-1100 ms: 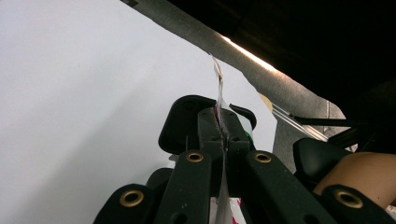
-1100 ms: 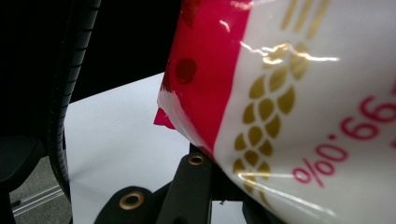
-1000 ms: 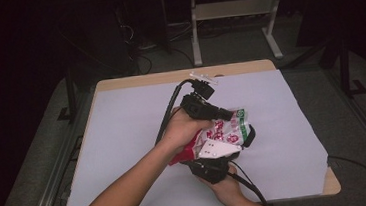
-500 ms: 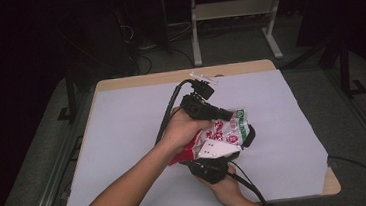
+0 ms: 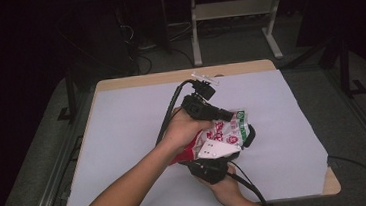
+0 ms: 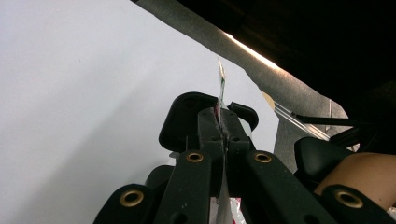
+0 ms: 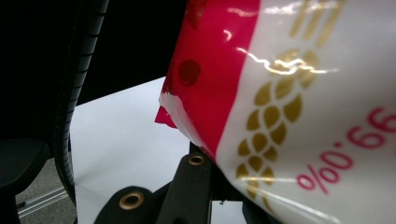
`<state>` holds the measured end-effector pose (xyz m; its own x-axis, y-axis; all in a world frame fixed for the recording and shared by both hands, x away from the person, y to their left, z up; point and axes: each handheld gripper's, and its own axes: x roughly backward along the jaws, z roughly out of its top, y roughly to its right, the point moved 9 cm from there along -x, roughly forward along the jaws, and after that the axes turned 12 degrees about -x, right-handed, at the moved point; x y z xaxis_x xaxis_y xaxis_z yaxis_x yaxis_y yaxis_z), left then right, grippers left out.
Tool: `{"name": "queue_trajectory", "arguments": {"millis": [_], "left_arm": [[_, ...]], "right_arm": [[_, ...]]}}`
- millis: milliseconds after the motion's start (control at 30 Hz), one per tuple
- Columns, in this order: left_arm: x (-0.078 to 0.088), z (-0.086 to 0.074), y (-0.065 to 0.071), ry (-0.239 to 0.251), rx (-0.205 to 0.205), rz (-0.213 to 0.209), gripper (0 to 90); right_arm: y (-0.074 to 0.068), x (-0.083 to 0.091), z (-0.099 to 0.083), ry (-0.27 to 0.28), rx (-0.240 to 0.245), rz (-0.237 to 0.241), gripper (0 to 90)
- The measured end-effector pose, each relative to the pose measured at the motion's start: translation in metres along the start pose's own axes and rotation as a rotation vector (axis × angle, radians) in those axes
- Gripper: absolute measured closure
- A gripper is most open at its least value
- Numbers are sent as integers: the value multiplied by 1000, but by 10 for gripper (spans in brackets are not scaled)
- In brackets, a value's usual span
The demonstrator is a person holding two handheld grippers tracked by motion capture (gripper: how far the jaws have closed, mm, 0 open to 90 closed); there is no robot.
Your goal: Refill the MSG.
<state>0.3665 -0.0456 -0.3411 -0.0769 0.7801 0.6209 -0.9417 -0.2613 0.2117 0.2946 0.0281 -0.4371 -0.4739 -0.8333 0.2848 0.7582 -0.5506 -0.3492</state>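
While the left gripper (image 6: 223, 122) has its jaws pressed together on the thin edge of the snack bag (image 5: 226, 133), the right gripper (image 5: 211, 170) clamps the bag's near side, its jaws closed on the red-and-white film. Between both hands the bag is held over the middle of the white table (image 5: 124, 138).

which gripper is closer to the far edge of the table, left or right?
Left. The left gripper holds the snack bag from the far side, closer to the table's far edge; the right gripper holds it from the near side.
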Motion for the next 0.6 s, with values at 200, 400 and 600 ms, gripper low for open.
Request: {"name": "queue_trajectory", "arguments": {"millis": [200,400,600], "left_arm": [[-1,0,0,-3,2,-1,899],[-1,0,1,-2,2,-3,899],[-1,0,1,-1,4,-3,899]], "right_arm": [[0,0,0,1,0,2,900],[0,0,0,2,1,1,900],[0,0,0,3,1,3,900]]}}
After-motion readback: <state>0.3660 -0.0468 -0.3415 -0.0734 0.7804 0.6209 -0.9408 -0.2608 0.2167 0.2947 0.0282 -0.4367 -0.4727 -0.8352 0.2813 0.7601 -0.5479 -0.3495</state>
